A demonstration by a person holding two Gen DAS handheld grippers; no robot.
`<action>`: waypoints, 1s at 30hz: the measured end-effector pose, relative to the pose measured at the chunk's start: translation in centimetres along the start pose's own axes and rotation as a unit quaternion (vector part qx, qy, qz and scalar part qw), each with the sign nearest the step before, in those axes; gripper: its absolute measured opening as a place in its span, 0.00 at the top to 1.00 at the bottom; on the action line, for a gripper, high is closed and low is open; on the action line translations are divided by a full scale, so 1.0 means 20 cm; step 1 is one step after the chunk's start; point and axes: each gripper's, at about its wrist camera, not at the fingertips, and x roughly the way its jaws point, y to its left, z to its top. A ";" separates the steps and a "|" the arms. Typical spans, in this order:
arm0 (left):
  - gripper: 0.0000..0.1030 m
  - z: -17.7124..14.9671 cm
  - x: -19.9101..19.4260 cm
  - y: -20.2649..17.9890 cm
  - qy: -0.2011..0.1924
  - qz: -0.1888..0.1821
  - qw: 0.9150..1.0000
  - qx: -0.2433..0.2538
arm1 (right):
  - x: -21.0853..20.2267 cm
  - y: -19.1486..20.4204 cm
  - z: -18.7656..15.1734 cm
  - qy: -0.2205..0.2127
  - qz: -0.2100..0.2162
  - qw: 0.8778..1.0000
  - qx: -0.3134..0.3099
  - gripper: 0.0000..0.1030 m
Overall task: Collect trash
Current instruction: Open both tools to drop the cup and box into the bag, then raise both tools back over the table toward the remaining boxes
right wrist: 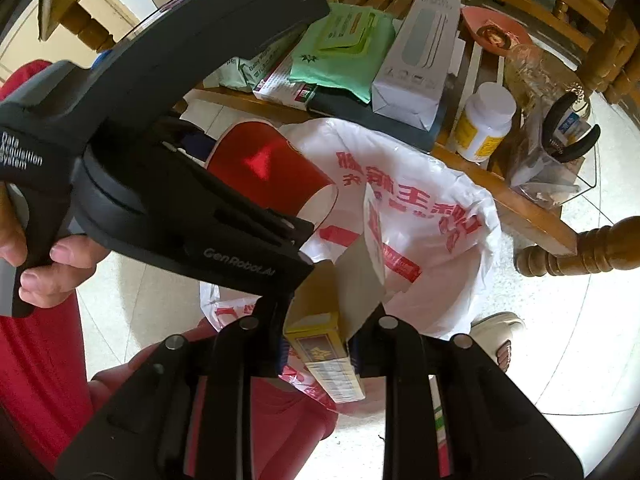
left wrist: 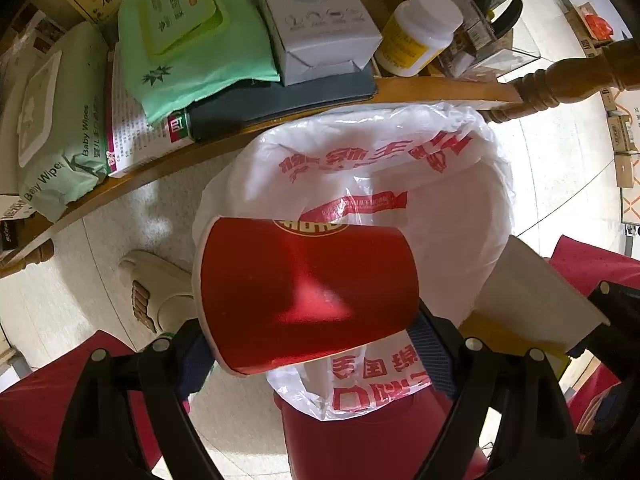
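Note:
A red bin lined with a white plastic bag with red print (left wrist: 460, 216) stands on the floor below me; it also shows in the right wrist view (right wrist: 440, 240). My left gripper (left wrist: 312, 344) is shut on a red paper cup (left wrist: 308, 292), held on its side over the bag's near rim. The cup also shows in the right wrist view (right wrist: 272, 172). My right gripper (right wrist: 320, 344) is shut on a yellow and white carton (right wrist: 332, 344) with an open flap, held over the bag's edge. The carton also shows in the left wrist view (left wrist: 532, 300).
A low wooden shelf (left wrist: 400, 90) just beyond the bin holds baby wipes (left wrist: 60, 128), a green pack (left wrist: 192, 48), a white box (left wrist: 320, 20), a pill bottle (left wrist: 420, 32) and a clear container (right wrist: 560, 168). A slippered foot (left wrist: 152, 292) stands left of the bin.

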 end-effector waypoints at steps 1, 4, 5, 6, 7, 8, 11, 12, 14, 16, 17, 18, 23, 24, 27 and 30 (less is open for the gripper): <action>0.19 0.00 0.01 0.00 0.008 0.000 1.000 -0.003 | 0.01 0.00 0.00 0.000 0.000 1.000 0.000 0.71; 0.14 0.01 0.04 0.02 0.033 -0.012 0.999 -0.010 | 0.00 0.00 0.00 -0.009 -0.004 1.000 0.004 0.30; 0.13 0.01 0.05 0.02 0.039 -0.015 0.999 -0.012 | -0.01 0.00 0.01 -0.013 -0.007 1.000 0.002 0.29; 0.13 0.01 0.05 0.03 0.041 -0.016 0.999 -0.014 | -0.01 0.00 0.01 -0.014 -0.009 1.000 0.000 0.29; 0.13 0.01 0.05 0.03 0.040 -0.015 0.999 -0.015 | -0.01 0.00 0.01 -0.014 -0.013 1.000 -0.001 0.29; 0.12 0.01 0.05 0.03 0.041 -0.013 0.999 -0.015 | -0.01 -0.01 0.01 -0.015 -0.012 1.000 0.001 0.29; 0.11 0.01 0.05 0.02 0.041 -0.013 0.999 -0.015 | 0.00 -0.02 0.01 -0.013 -0.007 1.000 0.009 0.29; 0.11 0.01 0.05 0.02 0.040 -0.011 0.999 -0.016 | 0.00 -0.02 0.01 -0.013 -0.008 1.000 0.008 0.29; 0.11 0.01 0.06 0.02 0.041 -0.009 0.999 -0.014 | -0.01 -0.02 0.02 -0.014 -0.007 1.000 0.008 0.29; 0.11 0.01 0.06 0.03 0.043 -0.007 0.999 -0.014 | -0.01 -0.02 0.02 -0.015 -0.007 1.000 0.008 0.29; 0.11 0.02 0.06 0.03 0.042 -0.006 0.999 -0.014 | -0.01 -0.02 0.02 -0.016 -0.007 1.000 0.008 0.29; 0.11 0.01 0.05 0.03 0.042 -0.005 0.999 -0.013 | -0.01 -0.02 0.02 -0.016 -0.007 1.000 0.008 0.29; 0.11 0.00 0.01 0.03 0.041 0.007 0.999 -0.009 | -0.05 -0.01 0.02 -0.023 -0.009 1.000 0.007 0.25; 0.11 -0.01 0.00 0.03 0.040 0.010 0.999 -0.008 | -0.06 -0.01 0.02 -0.025 -0.010 1.000 0.006 0.24; 0.11 -0.07 -0.08 0.03 0.032 0.009 0.999 -0.012 | -0.12 0.02 0.01 -0.032 -0.008 0.999 0.004 0.21; 0.11 -0.14 -0.18 0.05 0.020 0.006 1.000 -0.018 | -0.22 0.06 0.00 -0.045 -0.005 0.999 -0.008 0.17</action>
